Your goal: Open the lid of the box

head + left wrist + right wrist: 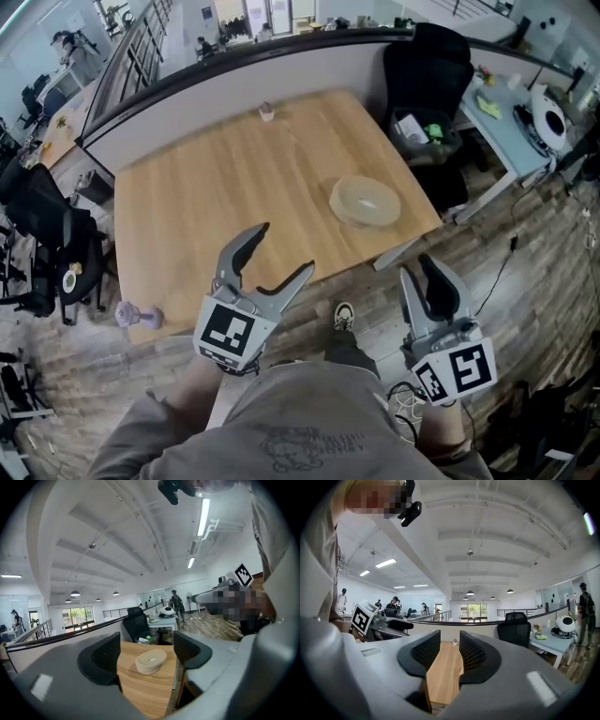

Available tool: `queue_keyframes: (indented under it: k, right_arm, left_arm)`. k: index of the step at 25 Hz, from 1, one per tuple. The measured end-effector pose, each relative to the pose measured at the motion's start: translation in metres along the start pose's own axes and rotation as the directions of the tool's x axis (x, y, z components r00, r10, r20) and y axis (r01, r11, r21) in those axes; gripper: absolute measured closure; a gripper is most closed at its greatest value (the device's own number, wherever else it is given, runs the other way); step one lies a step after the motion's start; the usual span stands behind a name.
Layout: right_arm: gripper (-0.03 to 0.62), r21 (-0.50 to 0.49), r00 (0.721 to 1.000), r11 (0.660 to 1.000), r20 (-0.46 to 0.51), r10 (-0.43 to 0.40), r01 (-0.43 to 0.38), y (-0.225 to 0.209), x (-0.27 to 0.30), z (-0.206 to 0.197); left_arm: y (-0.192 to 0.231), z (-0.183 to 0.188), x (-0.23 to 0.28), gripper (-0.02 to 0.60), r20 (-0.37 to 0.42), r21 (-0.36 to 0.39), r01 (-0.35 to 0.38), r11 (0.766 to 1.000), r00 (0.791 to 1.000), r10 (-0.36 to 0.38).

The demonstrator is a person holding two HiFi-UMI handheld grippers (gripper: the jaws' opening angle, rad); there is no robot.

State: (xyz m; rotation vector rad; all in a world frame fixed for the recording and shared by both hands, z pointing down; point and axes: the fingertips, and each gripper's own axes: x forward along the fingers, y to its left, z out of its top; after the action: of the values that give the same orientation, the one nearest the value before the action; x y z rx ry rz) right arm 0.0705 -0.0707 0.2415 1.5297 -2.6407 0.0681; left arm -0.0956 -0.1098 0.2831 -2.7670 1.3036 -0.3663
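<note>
At the near-left corner of the wooden desk (pixel 234 187) lies a small purple dumbbell-shaped item (pixel 137 316), close to the edge. Left of the desk, on the floor, stands a black office chair (pixel 42 225). Left gripper (pixel 284 251): held in front of the person, just off the desk's near edge, with its tips reaching over that edge. Its jaws stand wide apart and nothing is between them. Its marker cube (pixel 228 330) faces up toward the head camera. In the left gripper view the gap between the jaws frames the box out ahead on the desk, well apart from the pads. At the middle of the desk's far edge, against the grey partition (pixel 187 98), sits a small pinkish object (pixel 267 111), too small to identify. The box (pixel 364 201) is round, pale and translucent, with its lid still on; it sits near the desk's near-right corner, clear of both grippers. The rest of the desk top is bare wood. A shoe (pixel 344 316) shows on the floor below the near edge, between the two grippers. Right gripper (pixel 419 272): held beyond the desk's near-right corner, over the plank floor. Its jaws leave only a narrow gap, and there is nothing in the gap; the right gripper view shows just the desk top through it. Its marker cube (pixel 457 368) is tilted to the right. Past the desk's far-right corner stands a second black chair (pixel 427 75), and right of that a pale blue desk (pixel 506 122) with small items on it.
</note>
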Motion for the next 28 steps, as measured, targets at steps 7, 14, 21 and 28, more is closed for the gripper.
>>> queue_keyframes:
  k: [7,14,21,28]
  right_arm:
    - [0.479,0.014,0.996,0.997,-0.035,0.076,-0.076,-0.072,0.057,-0.002]
    - [0.479,0.024,0.988,0.989,-0.047,0.144,-0.143,-0.139,0.106,-0.008]
    - [0.479,0.030,0.979,0.981,-0.062,0.192,-0.190,-0.171,0.140,-0.011]
    - [0.479,0.059,0.976,0.980,-0.092,0.195,-0.190,-0.173,0.153,-0.023]
  left_arm:
    - [0.022,0.005,0.081,0.229,-0.039,0.034,-0.032,0.999,0.999,0.033]
    - [0.022,0.019,0.152,0.229,-0.060,-0.010,-0.027,1.000,0.998,0.026]
    - [0.040,0.023,0.184,0.229,-0.062,-0.048,-0.065,0.997,0.996,0.062]
    - [0.050,0.019,0.196,0.229,-0.053,-0.040,-0.025,0.999,0.998,0.022]
